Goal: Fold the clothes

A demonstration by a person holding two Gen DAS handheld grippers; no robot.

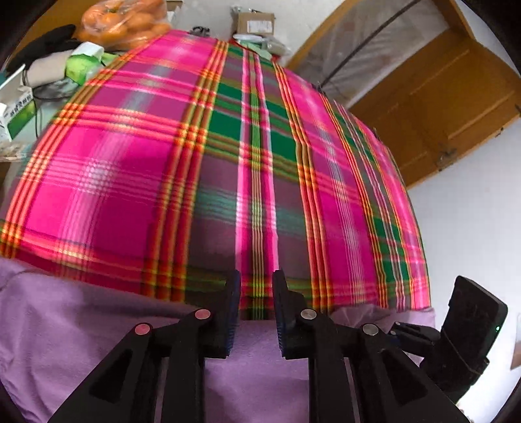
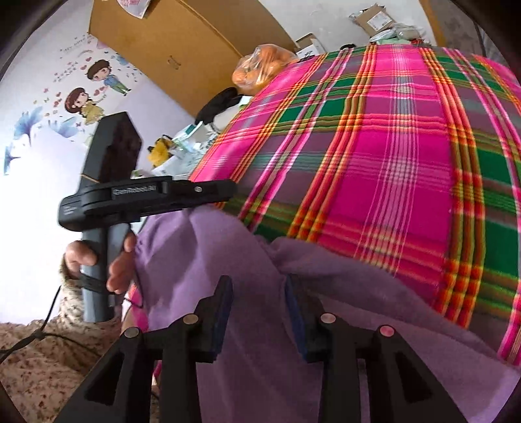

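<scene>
A purple garment (image 1: 81, 325) lies rumpled along the near edge of a table covered by a pink and green plaid cloth (image 1: 130, 169). My left gripper (image 1: 256, 286) hangs over that garment, open, with only cloth showing in the gap. In the right wrist view the purple garment (image 2: 228, 247) bulges up in folds. My right gripper (image 2: 257, 293) is open there, fingers either side of a fold but not closed on it. A hand (image 2: 117, 260) holds the left gripper (image 2: 224, 192) at the garment's left end.
A bag of oranges (image 1: 123, 22), boxes (image 1: 19, 110) and dark cloth (image 1: 42, 42) crowd the table's far left. A cardboard parcel (image 1: 255, 21) sits at the far edge. A wooden door (image 1: 433, 107) stands to the right. The right gripper's body (image 1: 469, 332) is close beside my left.
</scene>
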